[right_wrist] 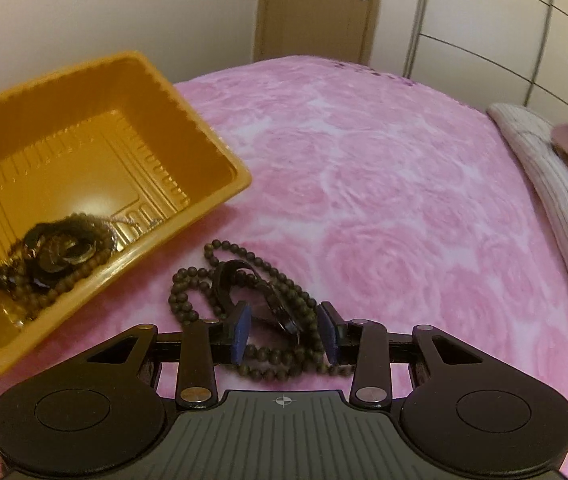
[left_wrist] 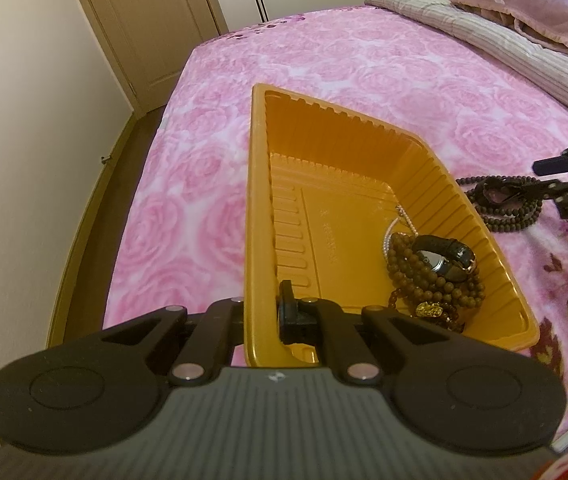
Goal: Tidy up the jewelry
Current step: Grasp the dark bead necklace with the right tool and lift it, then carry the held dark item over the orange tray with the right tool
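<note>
A: Two grippers in play. My left gripper is clamped shut on the near wall of the orange plastic tray, one finger inside, one outside, holding it on the pink rose bedspread. My right gripper has its jaws part open, astride the pile lower centre of the right wrist view.

B: What's in the pile?

A: Dark bead strand looped on the bedspread, with a black wristwatch lying on top of it. Blue pads sit either side of the watch strap and beads, not pressing yet as far as I can tell. Pile is just beside the tray's right wall, not in it.

B: Tray contents?

A: Lower right corner of the tray in the left view: brown bead bracelets, another black watch, a pearl chain, a gold charm. Rest of the floor bare.

B: How do I do this grab well?

A: My call: lower until the pads straddle the watch body plus a few beads, close firmly, lift slow. Beads are loose and will trail, so lift high enough to clear the tray rim. Keep the left grip steady so the light tray doesn't skid. Risk: pinching one bead only, and the strand slips out.
</note>
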Action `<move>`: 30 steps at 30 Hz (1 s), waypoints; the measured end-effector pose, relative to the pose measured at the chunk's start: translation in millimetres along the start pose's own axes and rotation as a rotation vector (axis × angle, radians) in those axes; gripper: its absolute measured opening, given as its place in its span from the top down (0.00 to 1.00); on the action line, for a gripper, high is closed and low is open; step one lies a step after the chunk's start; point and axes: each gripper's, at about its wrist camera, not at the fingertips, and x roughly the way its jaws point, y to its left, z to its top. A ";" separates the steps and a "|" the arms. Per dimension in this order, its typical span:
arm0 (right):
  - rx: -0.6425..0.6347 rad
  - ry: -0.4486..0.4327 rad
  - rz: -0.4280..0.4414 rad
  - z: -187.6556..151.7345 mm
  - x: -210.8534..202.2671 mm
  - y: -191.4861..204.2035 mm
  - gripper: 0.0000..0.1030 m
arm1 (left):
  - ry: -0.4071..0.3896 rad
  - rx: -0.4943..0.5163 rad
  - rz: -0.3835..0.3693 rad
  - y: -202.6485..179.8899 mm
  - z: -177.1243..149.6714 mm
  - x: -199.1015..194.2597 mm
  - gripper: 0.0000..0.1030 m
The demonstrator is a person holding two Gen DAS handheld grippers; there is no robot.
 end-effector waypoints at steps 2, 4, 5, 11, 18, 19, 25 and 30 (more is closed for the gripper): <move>-0.034 0.014 0.000 1.7 8.9 2.8 0.72 | 0.001 0.000 0.000 0.1 0.0 0.0 0.97; -0.078 0.030 -0.013 2.6 17.9 6.8 0.75 | 0.001 0.000 -0.001 0.1 0.0 0.0 0.97; -0.098 0.035 -0.022 2.3 21.2 8.6 0.76 | 0.000 0.000 -0.001 0.0 -0.1 -0.1 0.97; -0.117 0.028 -0.059 -2.4 21.8 13.3 0.89 | 0.001 -0.003 -0.001 -0.3 0.1 -0.2 0.97; 0.078 -0.034 -0.039 -2.1 -14.9 -8.1 0.91 | -0.001 -0.001 -0.002 0.1 -0.4 -0.3 0.97; 0.098 -0.045 -0.040 -2.6 -21.5 -11.3 0.91 | -0.002 -0.001 -0.002 0.2 -0.4 -0.3 0.97; 0.180 -0.081 -0.073 -8.7 -58.2 -28.2 0.91 | -0.004 0.000 -0.003 -0.9 -0.7 -1.2 0.97; 0.229 -0.076 -0.098 -14.1 -77.3 -38.4 0.91 | -0.005 0.001 -0.003 -1.3 -0.5 -1.8 0.97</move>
